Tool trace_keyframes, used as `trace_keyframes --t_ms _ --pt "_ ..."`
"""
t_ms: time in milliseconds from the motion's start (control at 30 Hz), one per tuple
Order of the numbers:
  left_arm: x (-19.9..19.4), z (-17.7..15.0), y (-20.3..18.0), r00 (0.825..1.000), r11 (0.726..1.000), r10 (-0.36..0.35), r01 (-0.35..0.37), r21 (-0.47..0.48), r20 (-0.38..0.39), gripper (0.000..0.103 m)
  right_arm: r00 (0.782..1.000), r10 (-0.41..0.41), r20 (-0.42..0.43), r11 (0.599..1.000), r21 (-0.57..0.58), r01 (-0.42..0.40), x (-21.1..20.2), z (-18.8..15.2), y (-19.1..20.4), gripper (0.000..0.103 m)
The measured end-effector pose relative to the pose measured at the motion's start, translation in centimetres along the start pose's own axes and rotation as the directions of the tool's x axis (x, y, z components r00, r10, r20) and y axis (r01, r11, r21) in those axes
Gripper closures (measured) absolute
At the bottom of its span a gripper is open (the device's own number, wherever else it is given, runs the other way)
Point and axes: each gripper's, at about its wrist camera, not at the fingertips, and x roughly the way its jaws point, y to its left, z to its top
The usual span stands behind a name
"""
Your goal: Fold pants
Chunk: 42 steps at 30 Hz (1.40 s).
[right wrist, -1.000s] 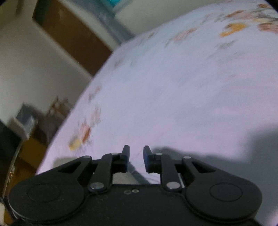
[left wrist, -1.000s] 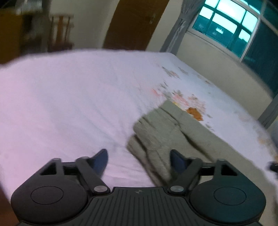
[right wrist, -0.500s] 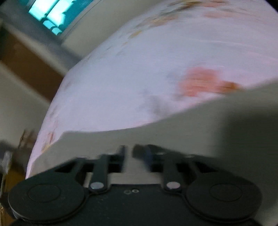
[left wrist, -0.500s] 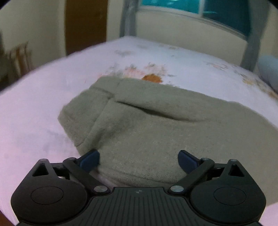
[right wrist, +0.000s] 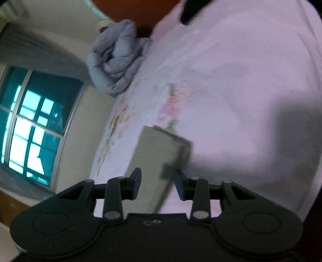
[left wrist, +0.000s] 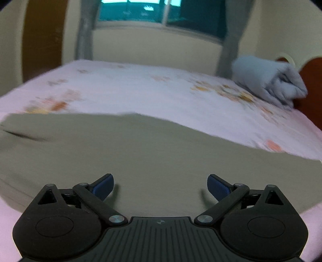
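left gripper (left wrist: 160,186): jaws sitting wide apart, holding nothing; hovering low over the broad middle of the pants (left wrist: 140,153), contact unclear from this view.
right gripper (right wrist: 158,181): jaws parted partway, nothing clamped; a narrow end of the pants (right wrist: 161,147) is lying between the blue pads (right wrist: 180,186), a gap showing on both sides.
pants: olive, soft fabric, lying spread on the bed sheet (left wrist: 161,92); far edge running roughly straight in the left view, a crease showing at far left; the end in the right view looks like a cuff or a folded strip, too blurred to say which.
surroundings: pale blue bundled blanket (left wrist: 269,80) sitting at the bed's far corner, well apart from the pants; window (left wrist: 161,12) behind.
step (judgement): lining up grasps for a fold; fold count so far not readable.
doing it well: right should be closing on every layer of that end, not just the top ply; left should be taking a matching edge, not the middle; lift both together, keep the edge taut, lay end onto end.
risk: soft cloth likely sagging or slipping if only one layer is pinched.
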Motion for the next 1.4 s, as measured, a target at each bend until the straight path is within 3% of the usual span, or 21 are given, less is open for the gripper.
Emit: trace_keyframes --t_ms 100,167,567,633,733,800,833,867,900,1033,1400 --pt "0.0 -1.8 -3.6 0.999 0.999 -0.022 0.024 0.042 -0.033 0.0 1.0 0.023 -0.011 0.997 0.071 -0.022 1.8 -0.6 -1.0 0.065" --pt "0.3 -2.7 -4.8 0.999 0.997 0.006 -0.004 0.08 -0.031 0.0 0.999 0.048 -0.014 0.995 0.088 -0.046 2.0 0.1 -1.4 0.062" --pt "0.3 -2.8 -6.3 0.999 0.993 0.05 -0.048 0.109 -0.016 0.0 0.997 0.083 0.01 0.996 -0.041 -0.082 1.1 -1.6 -0.8 0.062" --pt "-0.5 -2.7 -7.6 1.0 0.994 0.002 -0.004 0.106 0.024 0.0 0.995 0.082 0.049 0.997 0.003 -0.082 0.8 -1.4 -1.4 0.071" --pt "-1.1 -3.0 -12.0 0.996 0.979 -0.07 0.059 0.195 0.049 0.0 0.994 0.068 0.081 0.997 0.022 -0.07 0.7 -1.2 -1.9 0.075" --pt "-0.4 -3.5 -14.5 0.995 0.972 -0.1 0.094 0.215 0.018 0.0 0.994 0.072 0.085 0.997 -0.003 -0.072 0.4 -1.3 -1.5 0.075" --pt "0.7 -3.9 -15.7 0.995 0.97 -0.093 0.098 0.223 -0.034 0.0 0.993 0.076 0.09 0.997 -0.006 -0.076 0.2 -1.3 -1.5 0.075" --pt "1.8 -4.3 -16.5 0.995 0.971 -0.056 0.074 0.229 -0.081 0.0 0.992 0.081 0.101 0.997 0.007 -0.082 -0.1 -1.3 -1.7 0.075" --pt "2.3 -4.7 -17.0 0.997 0.973 -0.023 0.038 0.228 -0.071 0.0 0.99 0.084 0.114 0.996 0.025 -0.087 -0.3 -1.2 -2.0 0.075" --pt "3.0 -4.2 -17.1 0.996 0.979 -0.008 0.025 0.2 -0.086 0.0 0.985 0.108 0.134 0.985 0.117 -0.124 -0.8 -0.2 -3.7 0.075" --pt "2.5 -4.4 -17.5 0.997 0.978 -0.01 0.025 0.207 -0.071 0.0 0.993 0.098 0.066 0.991 0.083 -0.103 1.7 -0.6 -2.9 0.077"
